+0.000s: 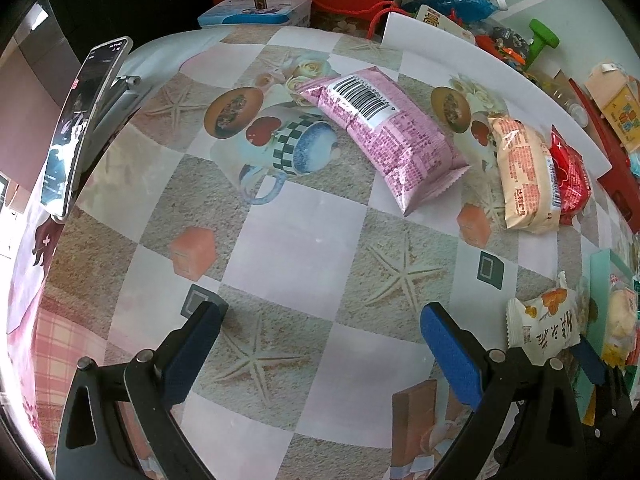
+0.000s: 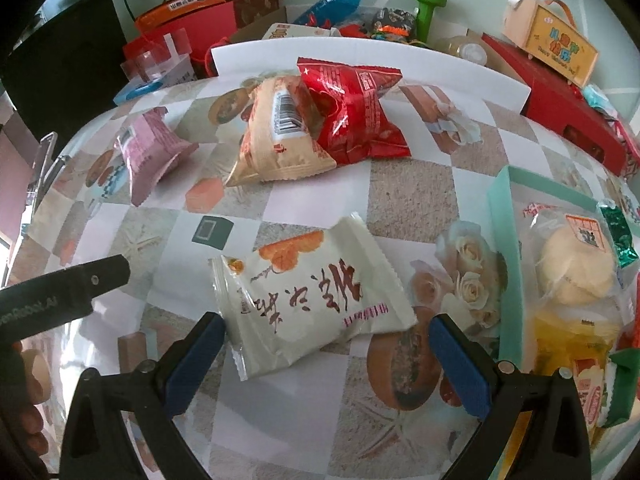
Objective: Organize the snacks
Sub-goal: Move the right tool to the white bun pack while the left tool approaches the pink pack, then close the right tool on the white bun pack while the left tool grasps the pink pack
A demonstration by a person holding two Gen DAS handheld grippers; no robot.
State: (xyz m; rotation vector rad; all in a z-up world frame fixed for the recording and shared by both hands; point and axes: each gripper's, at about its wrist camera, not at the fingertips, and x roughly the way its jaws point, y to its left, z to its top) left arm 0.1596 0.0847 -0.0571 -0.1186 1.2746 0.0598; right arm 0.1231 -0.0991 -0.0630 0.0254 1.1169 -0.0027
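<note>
Seen only from the right wrist: the teal tray (image 2: 506, 240) at 3 o'clock, already holding a clear-wrapped round pastry (image 2: 574, 266) and a yellow packet (image 2: 568, 340) below it. Seen only from the left wrist: a phone on a stand (image 1: 80, 120) at 9 o'clock on the patterned surface (image 1: 296, 248). Right gripper (image 2: 322, 364) with jaws spread wide, straddling the white snack packet (image 2: 312, 304), pads not touching it. Packet lying flat, long axis from 8 to 2 o'clock, cream-white with orange print and brown characters. Further off at 12 o'clock, beige packet (image 2: 276, 136) leaning against red packet (image 2: 356, 116); pink packet (image 1: 384, 136) well apart at 10 o'clock. Left gripper (image 1: 320, 352) also wide open, empty, over bare cloth.
</note>
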